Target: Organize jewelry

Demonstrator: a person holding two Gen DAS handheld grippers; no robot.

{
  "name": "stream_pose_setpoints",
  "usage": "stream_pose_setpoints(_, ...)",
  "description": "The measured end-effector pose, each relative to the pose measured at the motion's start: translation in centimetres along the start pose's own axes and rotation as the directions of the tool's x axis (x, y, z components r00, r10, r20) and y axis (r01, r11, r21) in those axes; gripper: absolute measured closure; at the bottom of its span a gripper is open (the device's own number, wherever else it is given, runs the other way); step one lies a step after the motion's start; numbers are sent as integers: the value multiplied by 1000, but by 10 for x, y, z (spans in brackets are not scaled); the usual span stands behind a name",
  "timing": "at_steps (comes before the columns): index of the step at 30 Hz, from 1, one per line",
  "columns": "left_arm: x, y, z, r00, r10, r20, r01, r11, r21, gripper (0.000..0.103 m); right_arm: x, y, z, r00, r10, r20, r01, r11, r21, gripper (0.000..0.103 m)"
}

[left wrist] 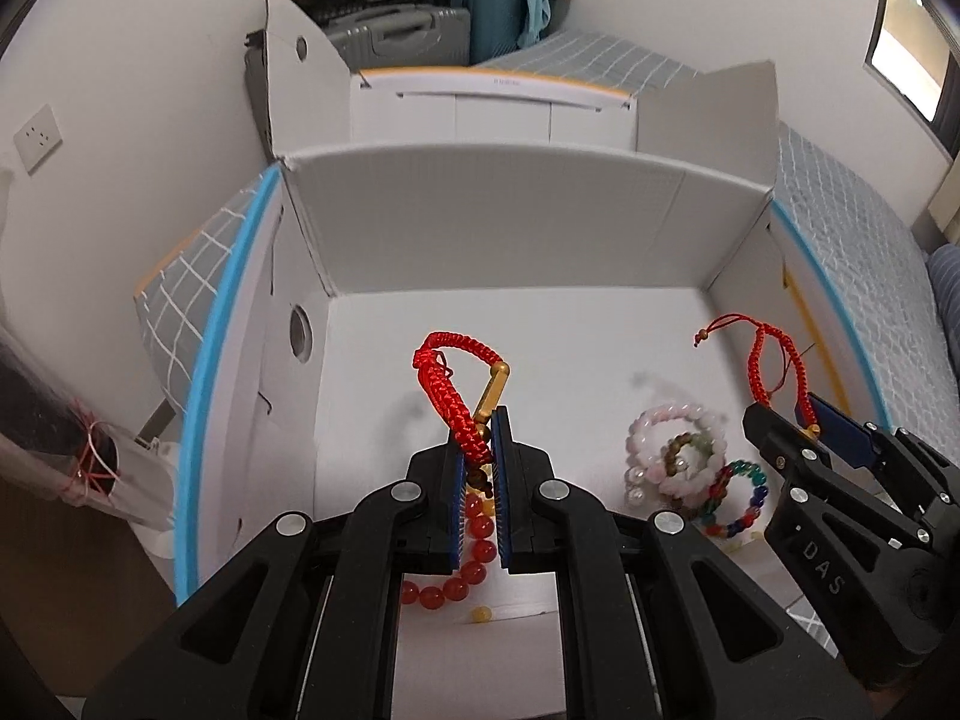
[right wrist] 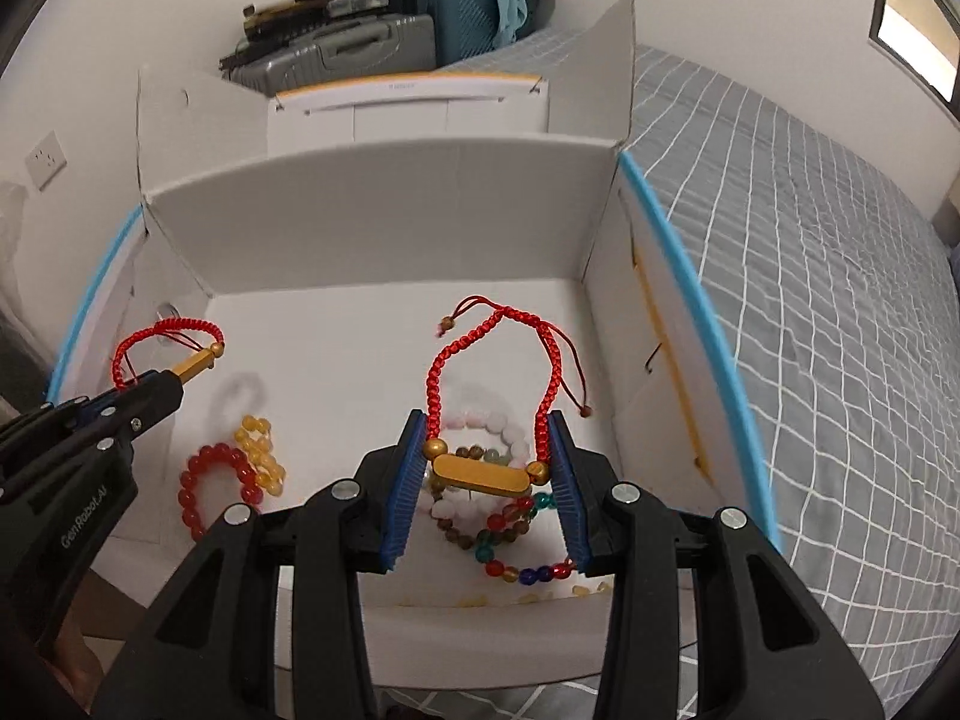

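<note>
My left gripper (left wrist: 487, 427) is shut on a red braided bracelet (left wrist: 447, 387) with a gold bar, held above the floor of a white box (left wrist: 510, 222). My right gripper (right wrist: 487, 450) is shut on a second red braided bracelet (right wrist: 498, 354), its gold bar (right wrist: 483, 475) spanning the pads. Both grippers show in each other's view: the right one (left wrist: 786, 420) and the left one (right wrist: 174, 381). On the box floor lie a red bead bracelet (right wrist: 210, 486), a yellow one (right wrist: 261, 447), a pink one (left wrist: 672, 438) and a multicoloured one (left wrist: 741, 498).
The white box has raised flaps (right wrist: 384, 204) on all sides and sits on a grey grid-patterned bed (right wrist: 810, 300). A second white box (left wrist: 492, 102) stands behind it. Suitcases (right wrist: 372, 42) are stacked at the far wall.
</note>
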State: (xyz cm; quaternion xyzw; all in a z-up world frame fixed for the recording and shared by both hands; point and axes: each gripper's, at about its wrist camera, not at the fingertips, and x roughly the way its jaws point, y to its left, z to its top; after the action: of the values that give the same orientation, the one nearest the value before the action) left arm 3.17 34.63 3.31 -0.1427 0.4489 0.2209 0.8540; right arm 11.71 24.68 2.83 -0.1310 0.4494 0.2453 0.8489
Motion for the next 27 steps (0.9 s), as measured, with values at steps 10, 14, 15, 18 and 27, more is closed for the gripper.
stream_pose_setpoints(10, 9, 5, -3, 1000, 19, -15, -19, 1000, 7, 92, 17, 4, 0, 999, -5, -42, 5, 1000, 2, 65)
stream_pose_setpoints(14, 5, 4, -5, 1000, 19, -5, -19, 1000, 9, 87, 16, 0, -1, 999, -12, -39, 13, 1000, 6, 62)
stream_pose_setpoints(15, 2, 4, -7, 1000, 19, -1, -19, 1000, 8, 82, 15, 0, -1, 999, -12, -32, 12, 1000, 5, 57)
stream_pose_setpoints(18, -10, 6, -9, 999, 29, 32, -29, 1000, -1, 57, 5, 1, -1, 1000, -15, 5, 15, 1000, -3, 43)
stream_pose_setpoints(27, -68, 12, -22, 985, 30, 169, -27, 999, -20, 26, -38, -12, -8, 994, -29, 106, 30, 999, -11, 18)
